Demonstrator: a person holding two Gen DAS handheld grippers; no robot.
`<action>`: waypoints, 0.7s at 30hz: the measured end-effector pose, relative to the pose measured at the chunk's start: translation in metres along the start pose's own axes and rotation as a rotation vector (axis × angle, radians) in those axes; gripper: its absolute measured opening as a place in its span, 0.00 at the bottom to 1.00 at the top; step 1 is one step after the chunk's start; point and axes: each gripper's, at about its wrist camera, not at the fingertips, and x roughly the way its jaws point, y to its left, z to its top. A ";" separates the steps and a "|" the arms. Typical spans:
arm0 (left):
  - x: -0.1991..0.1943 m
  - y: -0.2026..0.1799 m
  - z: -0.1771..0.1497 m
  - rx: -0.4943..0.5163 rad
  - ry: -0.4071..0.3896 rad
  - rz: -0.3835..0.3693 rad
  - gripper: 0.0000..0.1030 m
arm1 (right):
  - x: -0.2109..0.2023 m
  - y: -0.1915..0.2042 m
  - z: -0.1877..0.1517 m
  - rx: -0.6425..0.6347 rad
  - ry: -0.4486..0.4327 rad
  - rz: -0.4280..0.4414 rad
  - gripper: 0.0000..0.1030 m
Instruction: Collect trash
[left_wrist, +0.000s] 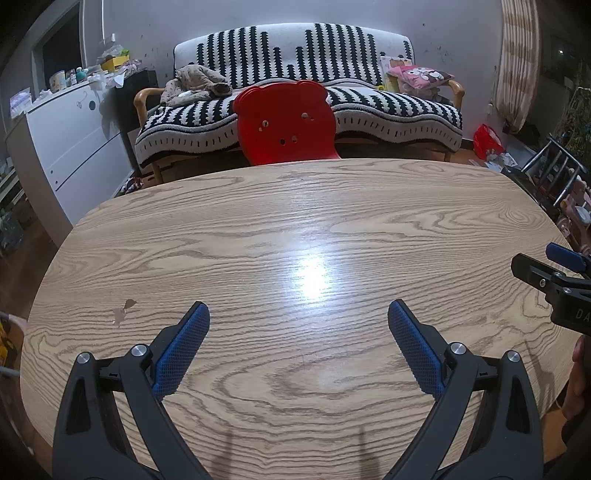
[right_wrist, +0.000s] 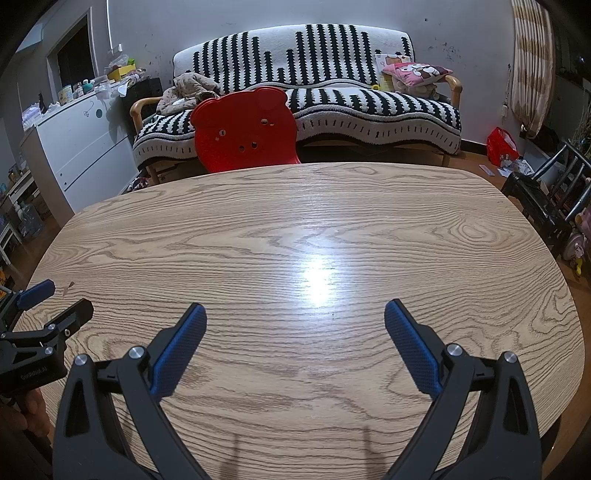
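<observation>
I hold my left gripper (left_wrist: 298, 308) above the near part of the wooden desk (left_wrist: 295, 229), its blue-padded fingers spread wide with nothing between them. My right gripper (right_wrist: 294, 308) hovers just beside it over the same desk, fingers likewise spread and bare. I can see no trash on the desk. Beyond its far edge stands a red bear-shaped chair (left_wrist: 286, 122), and behind that a striped sofa (left_wrist: 295, 66).

Home living room, by my read: striped-throw sofa (left_wrist: 295, 74) with cartoon cushion (left_wrist: 424, 75), child's red bear chair (left_wrist: 286, 122), wood-grain table (left_wrist: 258, 240), cluttered white dresser (left_wrist: 74, 140), curtain (left_wrist: 517, 55).
</observation>
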 end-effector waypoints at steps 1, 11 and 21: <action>0.000 0.001 0.000 -0.001 0.000 0.000 0.91 | 0.000 0.000 0.000 0.000 0.000 -0.001 0.91; 0.002 -0.002 -0.002 -0.001 0.012 -0.005 0.91 | 0.000 0.000 0.000 0.001 -0.002 -0.002 0.91; 0.000 -0.002 -0.003 0.004 0.011 -0.016 0.91 | 0.000 0.001 -0.001 0.001 -0.001 -0.002 0.91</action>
